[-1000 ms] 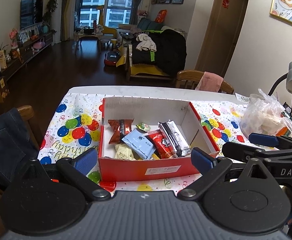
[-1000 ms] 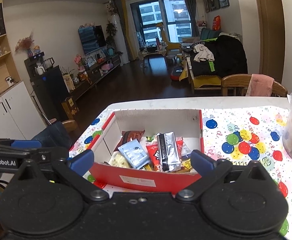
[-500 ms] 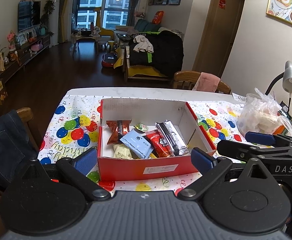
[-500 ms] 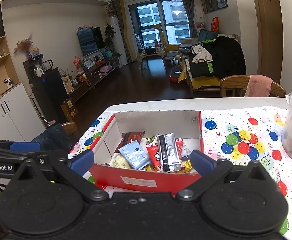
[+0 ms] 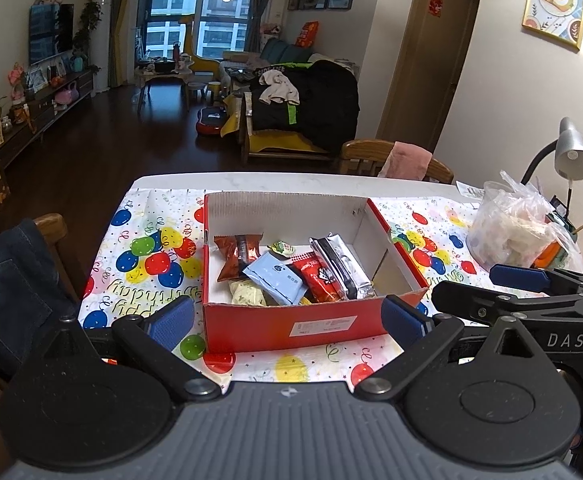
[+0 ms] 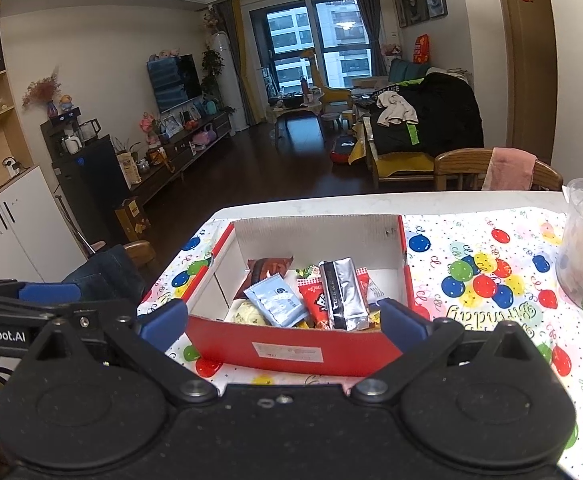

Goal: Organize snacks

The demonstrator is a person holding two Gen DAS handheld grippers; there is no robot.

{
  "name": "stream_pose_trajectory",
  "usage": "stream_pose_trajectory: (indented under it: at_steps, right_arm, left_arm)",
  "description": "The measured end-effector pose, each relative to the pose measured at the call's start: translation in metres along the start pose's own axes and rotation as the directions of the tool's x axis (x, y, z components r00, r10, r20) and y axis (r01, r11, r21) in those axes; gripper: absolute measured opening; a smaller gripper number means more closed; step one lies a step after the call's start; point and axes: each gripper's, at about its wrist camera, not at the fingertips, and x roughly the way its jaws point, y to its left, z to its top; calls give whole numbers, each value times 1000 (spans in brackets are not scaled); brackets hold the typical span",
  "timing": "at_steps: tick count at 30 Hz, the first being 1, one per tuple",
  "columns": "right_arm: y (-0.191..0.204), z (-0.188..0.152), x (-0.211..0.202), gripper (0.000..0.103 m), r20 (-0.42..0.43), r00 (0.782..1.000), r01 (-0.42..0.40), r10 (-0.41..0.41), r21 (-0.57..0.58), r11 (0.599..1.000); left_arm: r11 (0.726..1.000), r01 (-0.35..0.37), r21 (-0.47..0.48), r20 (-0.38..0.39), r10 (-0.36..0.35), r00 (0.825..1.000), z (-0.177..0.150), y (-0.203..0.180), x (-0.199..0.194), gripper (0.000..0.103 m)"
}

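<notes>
Snacks (image 5: 291,272) in one red box (image 5: 291,326)

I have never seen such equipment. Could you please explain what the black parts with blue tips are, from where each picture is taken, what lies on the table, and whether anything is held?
No robot here: a person holds a two-finger gripper in each hand, each carrying its own camera looking forward. One picture comes from the left gripper, the other from the right gripper. The blue pads are fingertips. Both grippers are open and hold nothing. On the balloon tablecloth stands a red box containing snack packets, including a silver packet and a light blue packet. A plastic bag sits to the right.
</notes>
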Motion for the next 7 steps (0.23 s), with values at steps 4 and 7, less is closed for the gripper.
stream_pose_trajectory:
  at_steps: [4,7]
  right_arm:
    - [6,-8,-4,103,1,1000,25,-25,11,1000]
    - [4,-14,-8,103,-2,998,55,-55,27,998]
  left_arm:
    - [1000,9,7,1,-9,1000,-2,2,-5,101]
    - [1000,24,4,-8,-24,1000,-4,3,-7,101]
